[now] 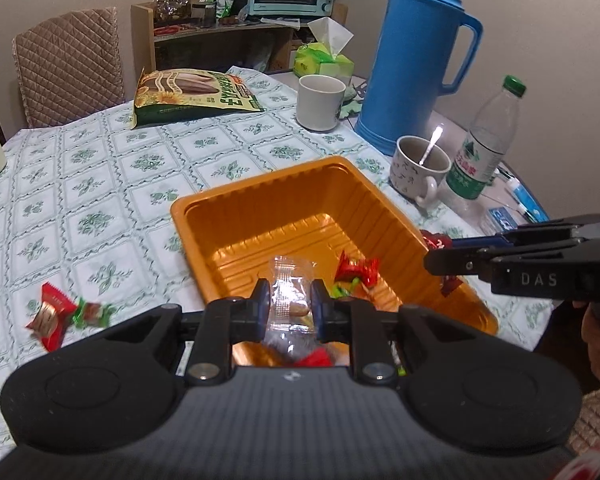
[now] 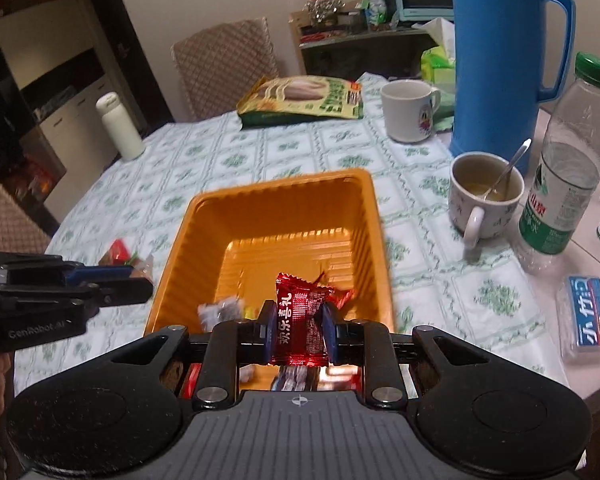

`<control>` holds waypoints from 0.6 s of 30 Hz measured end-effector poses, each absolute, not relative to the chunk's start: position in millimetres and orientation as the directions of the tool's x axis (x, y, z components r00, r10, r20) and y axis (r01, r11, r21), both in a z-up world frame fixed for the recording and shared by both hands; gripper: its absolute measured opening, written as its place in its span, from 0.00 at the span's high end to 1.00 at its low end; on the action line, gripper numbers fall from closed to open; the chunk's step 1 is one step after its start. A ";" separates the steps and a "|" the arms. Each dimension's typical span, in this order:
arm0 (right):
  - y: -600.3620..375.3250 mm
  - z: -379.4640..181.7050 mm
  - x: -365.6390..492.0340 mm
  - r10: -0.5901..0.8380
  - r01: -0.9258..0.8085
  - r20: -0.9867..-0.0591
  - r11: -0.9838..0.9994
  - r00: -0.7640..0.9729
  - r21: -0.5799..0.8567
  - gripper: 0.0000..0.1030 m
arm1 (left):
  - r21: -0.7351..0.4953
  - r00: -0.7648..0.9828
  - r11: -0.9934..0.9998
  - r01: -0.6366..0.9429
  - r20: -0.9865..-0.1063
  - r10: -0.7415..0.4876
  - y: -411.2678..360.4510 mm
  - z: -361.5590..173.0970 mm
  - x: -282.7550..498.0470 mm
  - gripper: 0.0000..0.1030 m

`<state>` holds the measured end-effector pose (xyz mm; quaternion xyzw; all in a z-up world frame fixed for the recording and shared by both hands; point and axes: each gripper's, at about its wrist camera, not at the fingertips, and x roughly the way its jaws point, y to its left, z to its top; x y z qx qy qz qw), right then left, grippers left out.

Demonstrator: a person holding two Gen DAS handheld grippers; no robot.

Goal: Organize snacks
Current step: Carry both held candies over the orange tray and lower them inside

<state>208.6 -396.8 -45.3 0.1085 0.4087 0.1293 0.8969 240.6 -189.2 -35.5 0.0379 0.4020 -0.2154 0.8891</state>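
Left claw point(image 1: 287, 304): pressed on a clear plastic-wrapped snack point(image 1: 290, 300), wrapper long axis running away from the camera. Right claw point(image 2: 298, 322): pinching a red foil candy packet point(image 2: 300, 320), long axis upright between the pads. Both claws point steeply downward over the near end of the orange ribbed plastic tray point(image 1: 220, 216), each load directly above the tray floor; release would likely drop it inside. Several wrapped candies point(image 1: 354, 274) already lie in the tray. Left of the tray, loose red and green wrapped candies point(image 1: 66, 316) sit on the patterned surface point(image 1: 100, 168), nearer the left claw. Beyond stands a sunflower-seed bag point(image 1: 192, 96).
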 end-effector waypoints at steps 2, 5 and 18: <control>-397.6 -46.6 216.7 0.322 -0.144 -0.699 0.942 0.639 0.302 0.76 | -0.102 0.586 0.907 0.408 -0.733 -0.345 -194.8 -37.2 249.6 0.81; -398.6 -49.3 227.9 0.329 -0.146 -0.688 0.939 0.647 0.311 0.76 | -0.086 0.590 0.913 0.399 -0.738 -0.328 -201.6 -40.2 261.7 0.81; -400.4 -66.8 268.4 0.342 -0.129 -0.671 0.929 0.658 0.347 0.76 | -0.060 0.582 0.930 0.363 -0.765 -0.277 -213.0 -58.6 301.4 0.81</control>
